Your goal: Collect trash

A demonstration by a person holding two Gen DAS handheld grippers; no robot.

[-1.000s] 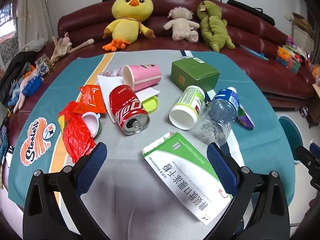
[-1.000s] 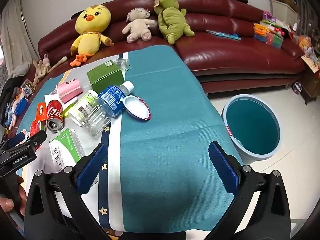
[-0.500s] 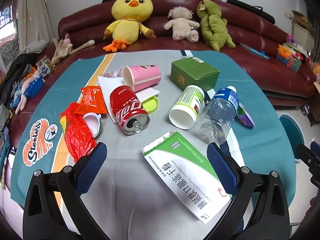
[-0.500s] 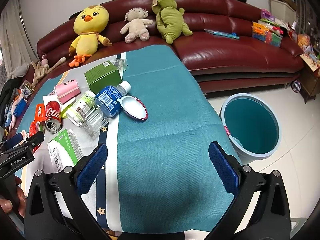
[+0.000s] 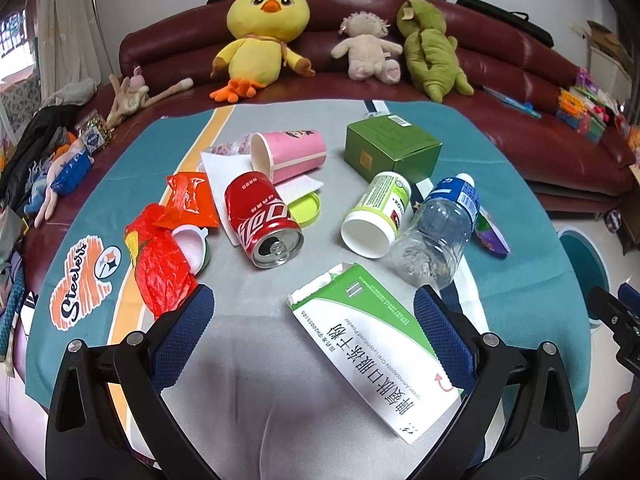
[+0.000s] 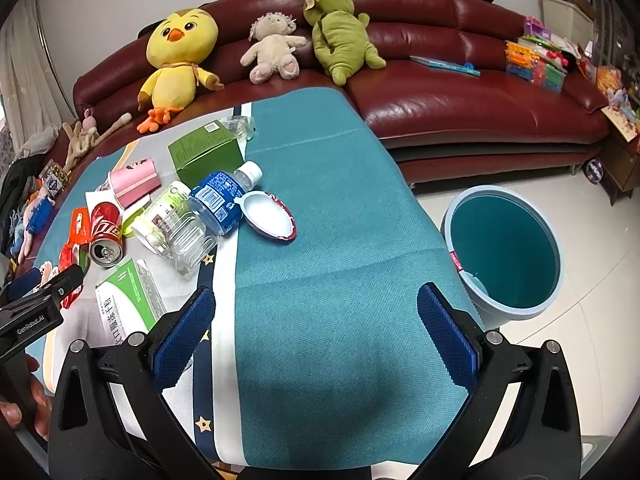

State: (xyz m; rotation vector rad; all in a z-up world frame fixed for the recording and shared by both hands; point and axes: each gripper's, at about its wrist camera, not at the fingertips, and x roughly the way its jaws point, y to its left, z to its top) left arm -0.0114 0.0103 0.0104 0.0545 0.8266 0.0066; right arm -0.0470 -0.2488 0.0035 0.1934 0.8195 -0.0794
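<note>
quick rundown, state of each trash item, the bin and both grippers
red can: on its side, opened
pink cup: on its side
white jar: on its side, lidless
water bottle: lying down, capped, empty
medicine box: flat, flap open
green box: closed
bin: upright, open
left gripper: open, empty
right gripper: open, empty

"Steelers" on tablecloth [image 5: 82, 282], "Amino-peptide Oral Lyophilized Powder" on medicine box [image 5: 372, 344], "GenRobot.AI" on left gripper [image 6: 30, 322]

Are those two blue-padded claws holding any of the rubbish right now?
No. The left gripper and right gripper are both open and empty, above the table.
</note>
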